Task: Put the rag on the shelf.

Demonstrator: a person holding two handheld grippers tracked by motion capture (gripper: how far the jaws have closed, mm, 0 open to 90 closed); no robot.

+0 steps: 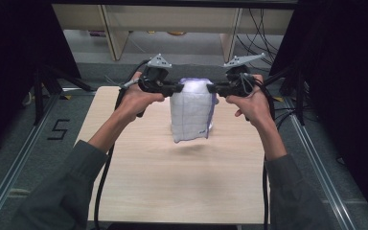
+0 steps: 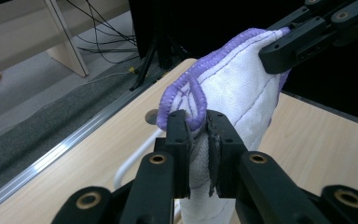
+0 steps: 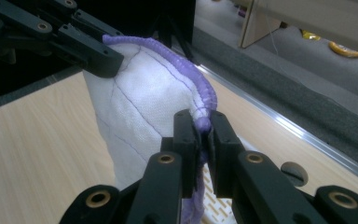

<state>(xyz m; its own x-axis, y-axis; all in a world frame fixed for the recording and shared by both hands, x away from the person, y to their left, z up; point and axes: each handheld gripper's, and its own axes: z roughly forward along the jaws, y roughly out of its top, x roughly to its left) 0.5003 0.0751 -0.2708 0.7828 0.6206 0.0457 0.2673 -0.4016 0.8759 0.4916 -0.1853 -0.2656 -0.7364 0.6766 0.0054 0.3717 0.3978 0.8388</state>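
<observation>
Cloth: a white quilted cloth with purple stitched edge hangs in the air above the middle of the tabletop, folded, its lower end free and not touching the wood.
Top corners: each upper corner is held by one of my tools, so the top edge is stretched between them.
Left hand-held gripper: my jaws are closed tight on the purple edge at one corner.
Right hand-held gripper: my jaws are pinched on the purple edge at the other corner.
Tabletop: light wood, with a faint shadow under the cloth.
</observation>
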